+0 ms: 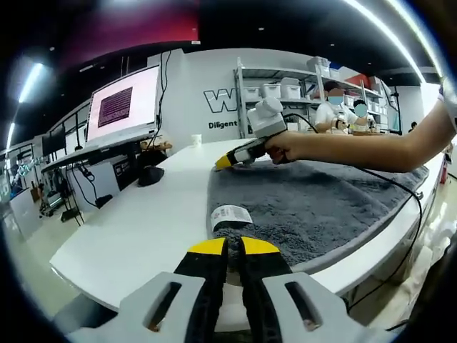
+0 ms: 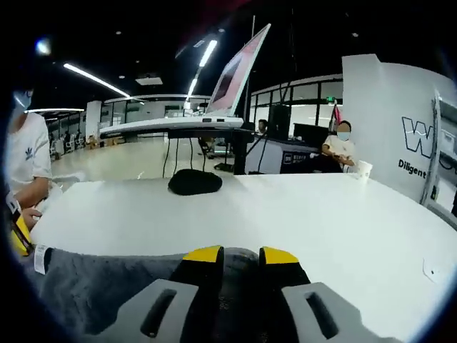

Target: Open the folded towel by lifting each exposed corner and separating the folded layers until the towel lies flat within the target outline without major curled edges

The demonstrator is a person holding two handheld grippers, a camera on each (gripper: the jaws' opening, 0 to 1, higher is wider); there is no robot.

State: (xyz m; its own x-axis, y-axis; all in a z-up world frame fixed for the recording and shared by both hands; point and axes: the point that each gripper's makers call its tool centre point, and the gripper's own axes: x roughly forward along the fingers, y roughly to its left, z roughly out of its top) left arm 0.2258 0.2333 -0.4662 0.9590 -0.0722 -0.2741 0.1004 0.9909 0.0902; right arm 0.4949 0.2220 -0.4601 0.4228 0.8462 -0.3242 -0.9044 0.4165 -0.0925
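A grey towel lies spread on the white table, its white label at the near corner. My left gripper sits at that labelled corner, jaws nearly touching and shut on the towel's edge. My right gripper, held by a person's hand, rests at the towel's far left corner. In the right gripper view, grey towel fills the gap between the jaws of the right gripper. The left gripper's yellow tip shows beside the label.
A laptop on a raised stand, a black pouch and a paper cup stand at the table's back. A black cable trails over the towel's right side. Shelves and seated people lie beyond.
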